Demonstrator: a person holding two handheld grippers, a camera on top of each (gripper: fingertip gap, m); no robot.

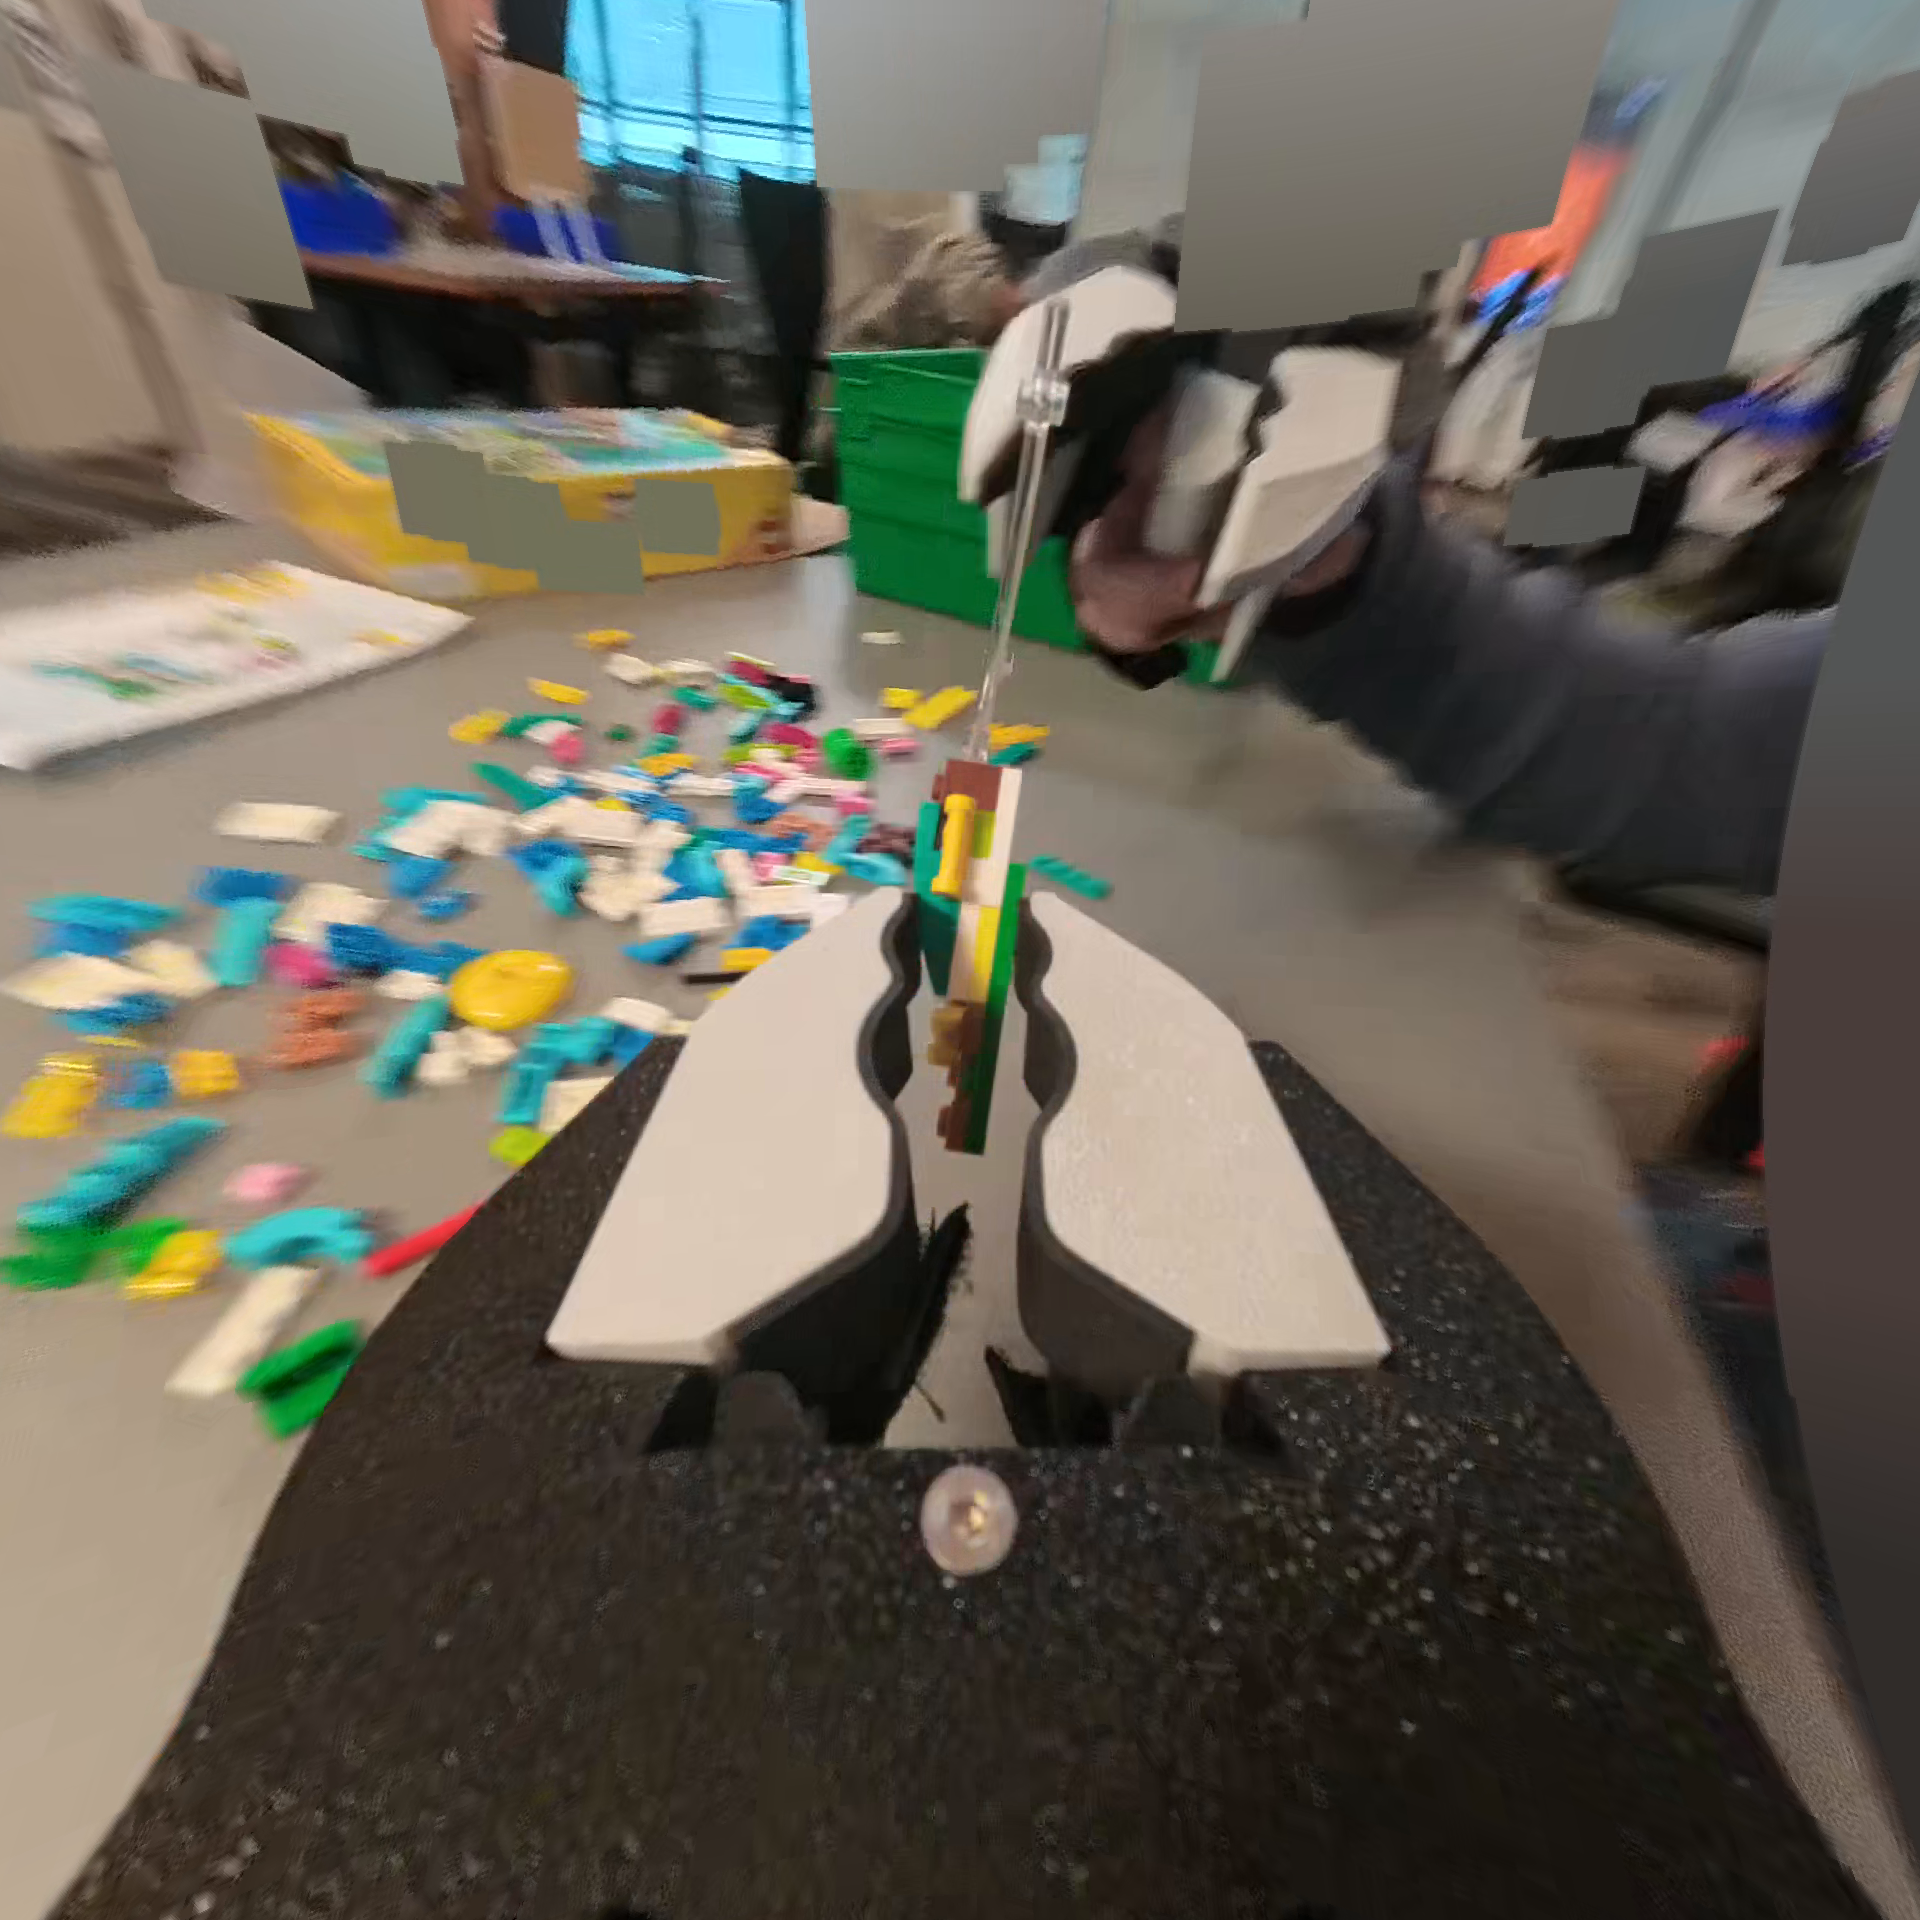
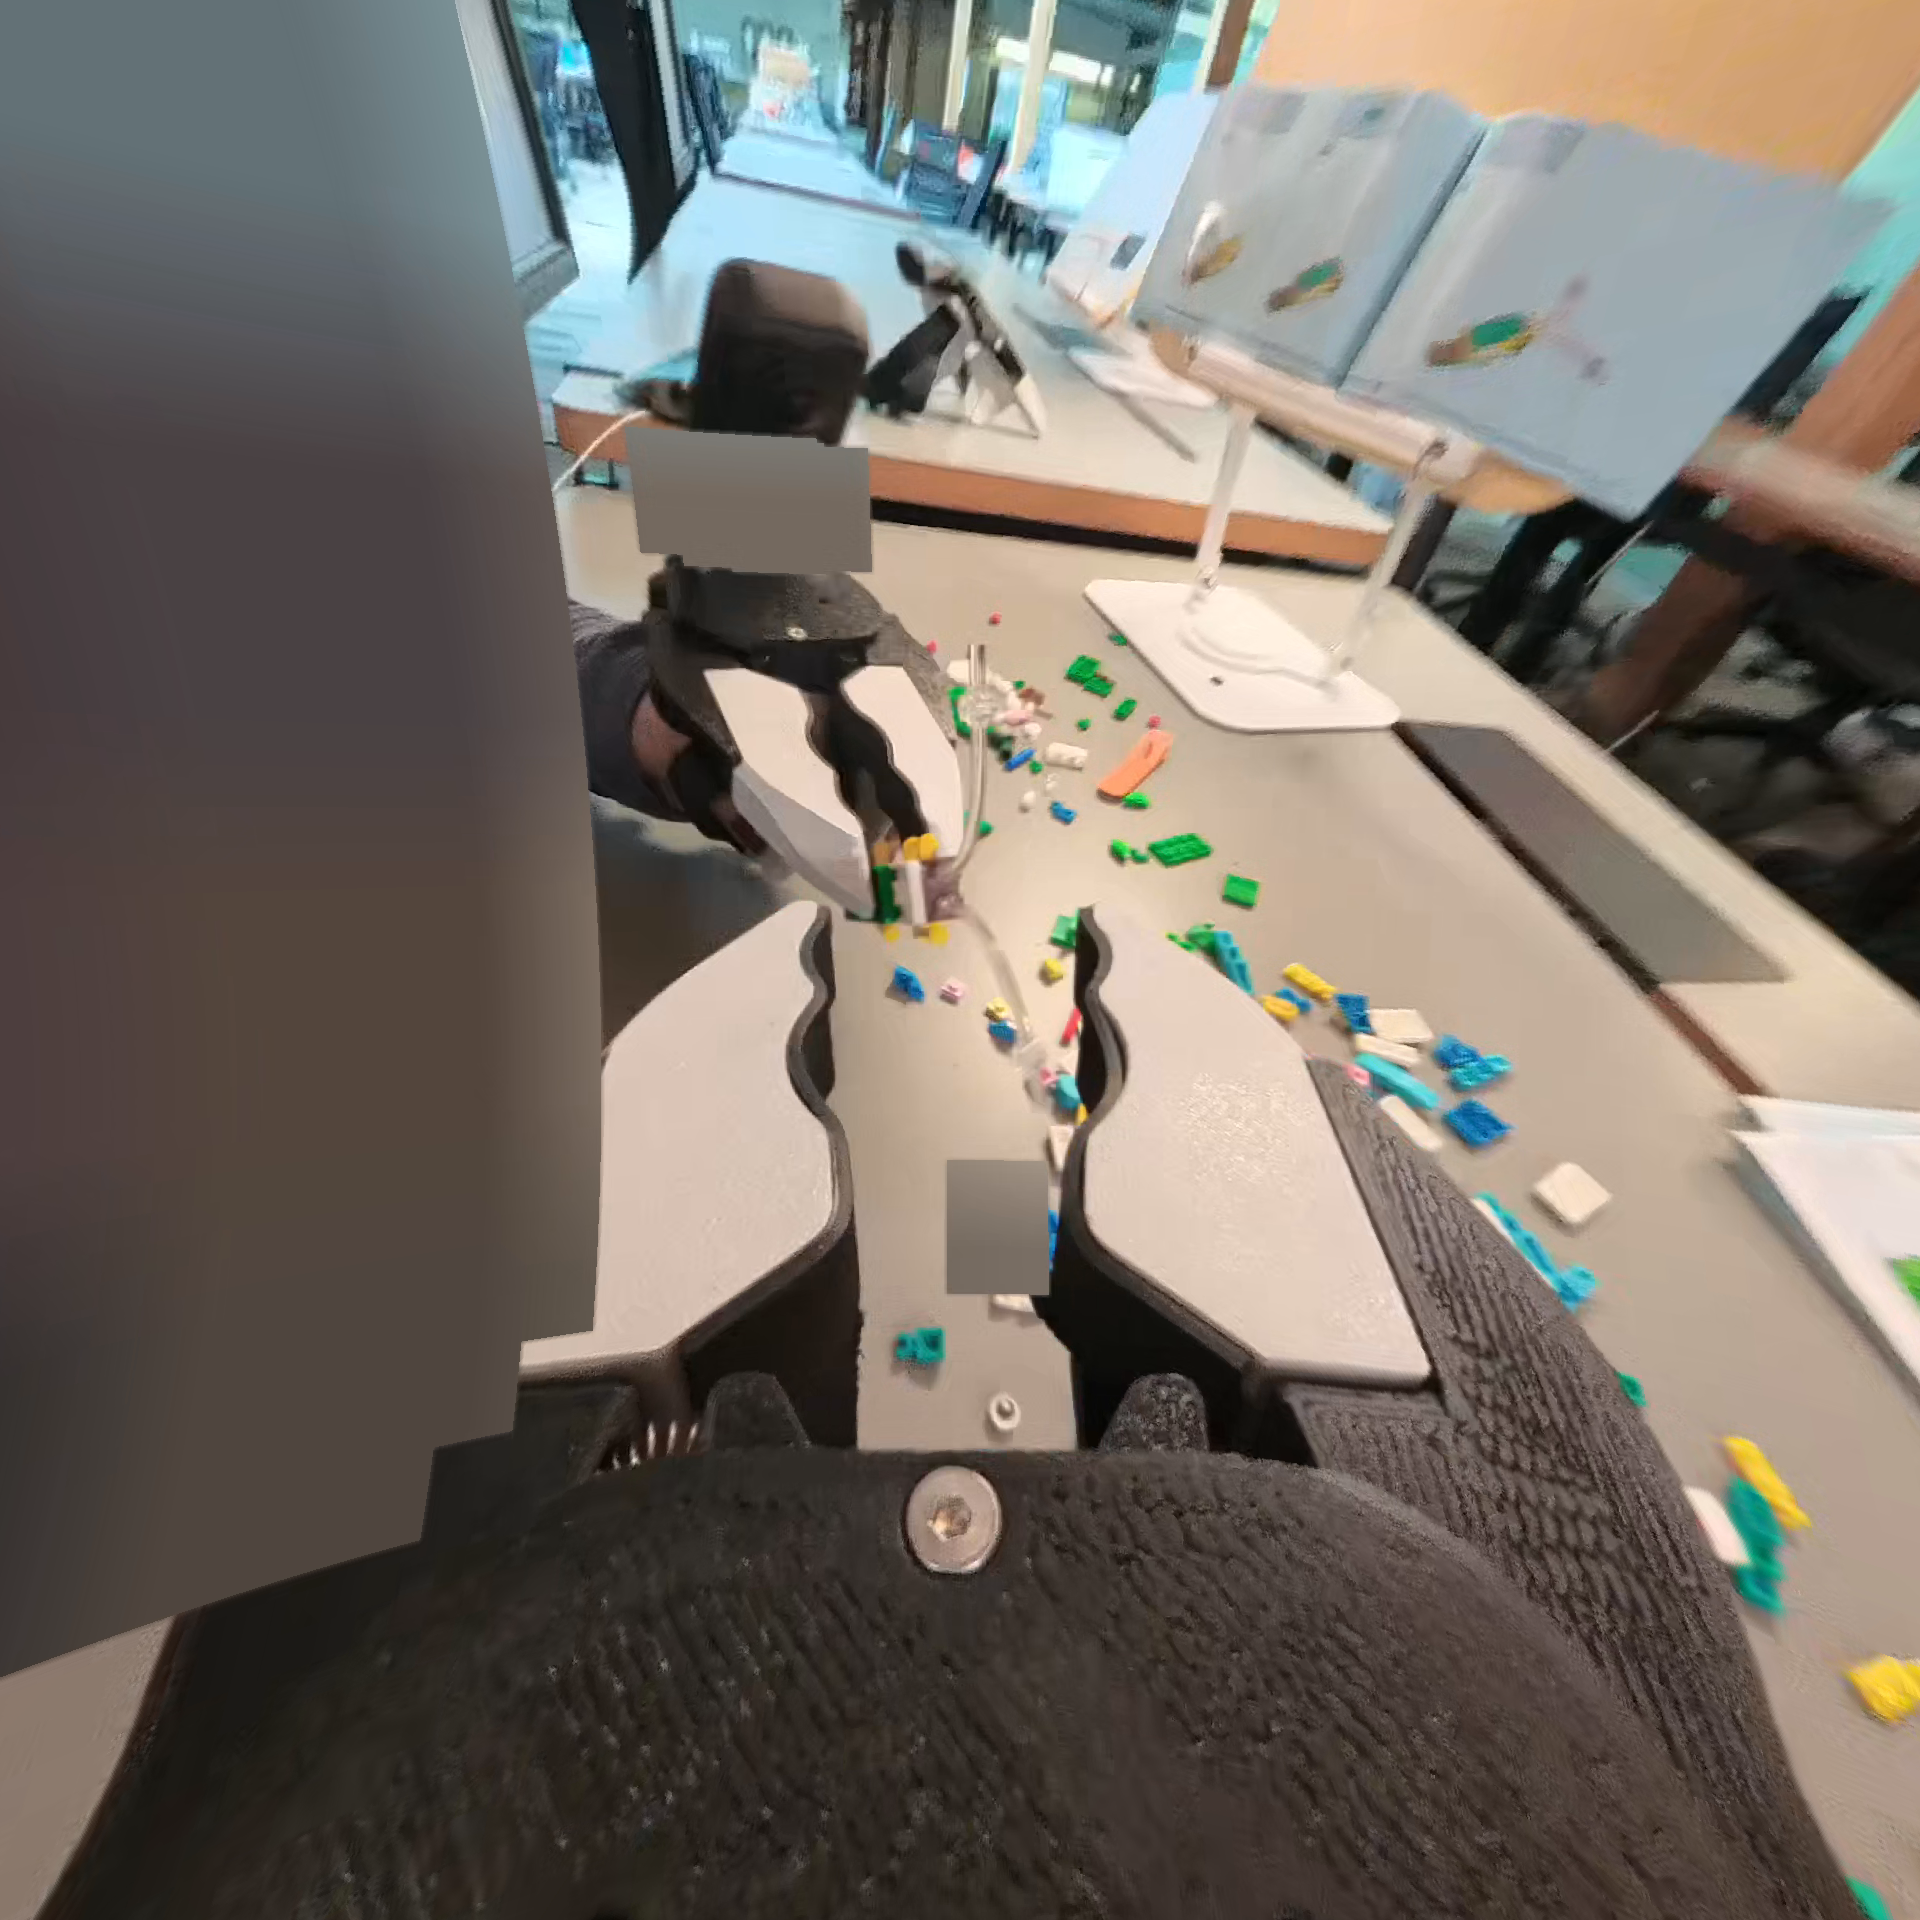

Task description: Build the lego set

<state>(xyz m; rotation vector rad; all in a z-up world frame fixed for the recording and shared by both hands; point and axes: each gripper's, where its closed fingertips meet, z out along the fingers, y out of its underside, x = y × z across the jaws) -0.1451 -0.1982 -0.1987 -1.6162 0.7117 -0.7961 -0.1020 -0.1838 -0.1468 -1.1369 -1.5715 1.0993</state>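
Observation:
My left gripper (image 1: pixel 971 914) is shut on a small Lego assembly (image 1: pixel 971 935) of green, white, brown and yellow pieces, held edge-on above the grey table (image 1: pixel 1299 987). A clear rod (image 1: pixel 1023 499) sticks out of the assembly's far end towards my right gripper (image 1: pixel 1122 540). In the right wrist view my right gripper (image 2: pixel 951 925) is open with its fingers wide apart, facing the left gripper (image 2: pixel 899 868) and the assembly (image 2: pixel 902 883). The clear rod (image 2: pixel 1003 971) runs from the assembly to beside the right-hand finger (image 2: pixel 1195 1143); I cannot tell whether they touch.
Several loose bricks (image 1: pixel 623 852) lie over the table's left side, with a yellow box (image 1: pixel 520 488), a green crate (image 1: pixel 914 488) and an instruction sheet (image 1: pixel 187 644) behind. An open booklet on a clear stand with a white base (image 2: pixel 1236 665) and an orange separator tool (image 2: pixel 1138 764) lie ahead of the right gripper.

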